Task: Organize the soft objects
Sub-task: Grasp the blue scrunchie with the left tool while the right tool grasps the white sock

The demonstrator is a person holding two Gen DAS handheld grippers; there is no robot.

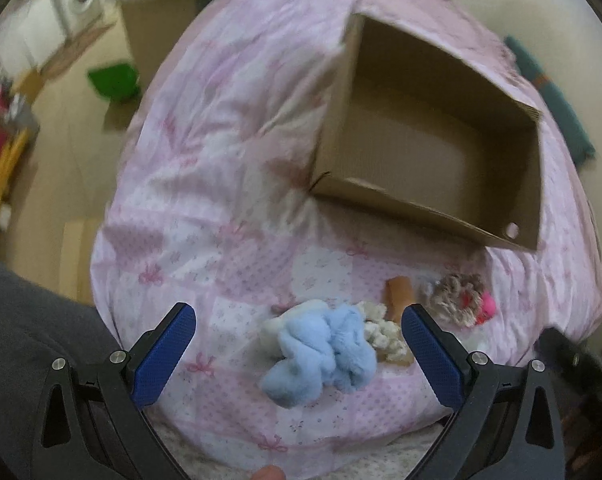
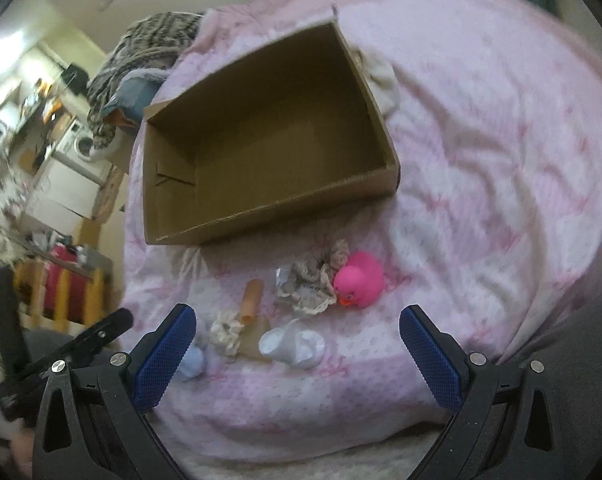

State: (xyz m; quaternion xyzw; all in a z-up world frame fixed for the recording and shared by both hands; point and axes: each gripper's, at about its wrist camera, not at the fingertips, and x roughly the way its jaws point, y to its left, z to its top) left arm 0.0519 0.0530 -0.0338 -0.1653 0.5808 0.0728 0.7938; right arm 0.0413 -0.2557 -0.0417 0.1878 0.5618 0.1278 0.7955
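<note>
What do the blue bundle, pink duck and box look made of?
Blue bundle: plush or fleece fabric, fuzzy nap, soft folds. Pink duck: probably rubber or soft plastic, smooth, slightly glossy, moulded shape. Box: brown corrugated cardboard, matte, with raw cut edges and creased flaps.

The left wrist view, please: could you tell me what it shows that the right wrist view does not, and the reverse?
Only the left wrist view shows the whole blue plush between the open left tool fingers, and a green item on the floor. Only the right shows the full pink duck and a white sock. Both show the empty box, quilt and tube.
</note>
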